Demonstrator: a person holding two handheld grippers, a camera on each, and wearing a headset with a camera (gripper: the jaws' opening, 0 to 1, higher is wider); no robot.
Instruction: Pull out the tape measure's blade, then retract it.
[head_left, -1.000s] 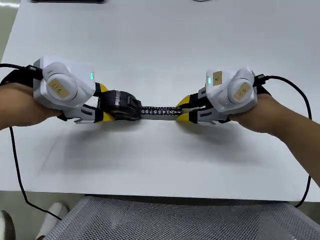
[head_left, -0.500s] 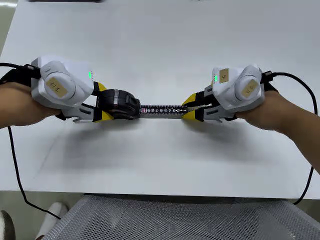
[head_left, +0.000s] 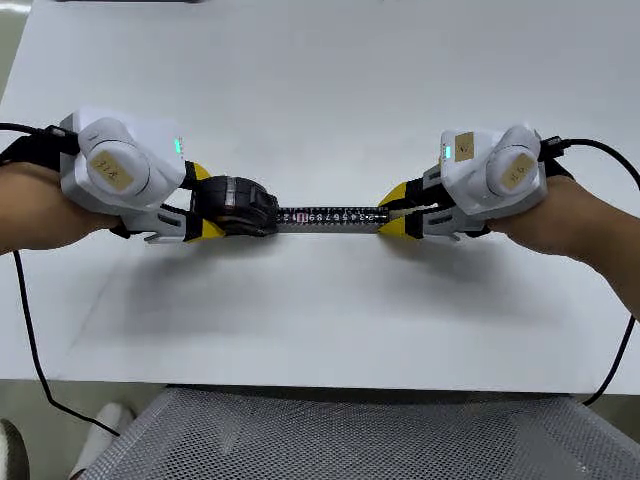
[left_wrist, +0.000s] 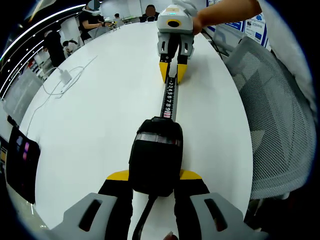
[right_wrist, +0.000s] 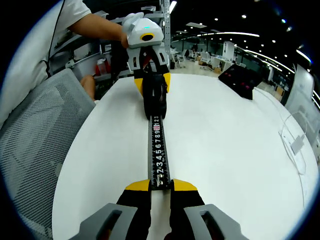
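The left tongs (head_left: 207, 204) are clamped on the black case of the tape measure (head_left: 237, 207). The right tongs (head_left: 393, 211) are pinched narrow on the tip of the blade (head_left: 330, 215), which runs straight between them with its numerals facing up. The whole sits over the white bench (head_left: 320, 90), towards its front edge. Whether the case rests on the surface or hangs just above it cannot be determined. Assessment: the draw-out is in hand, with a short length exposed. Good practice is for the right tongs to travel in line with the case mouth, level and without roll, while the left tongs hold the case fixed. On the return, the tip is best guided in rather than let go. Count: two tongs, one tape measure, one blade, one bench, one mesh chair (head_left: 330, 440), two cables (head_left: 30, 330).
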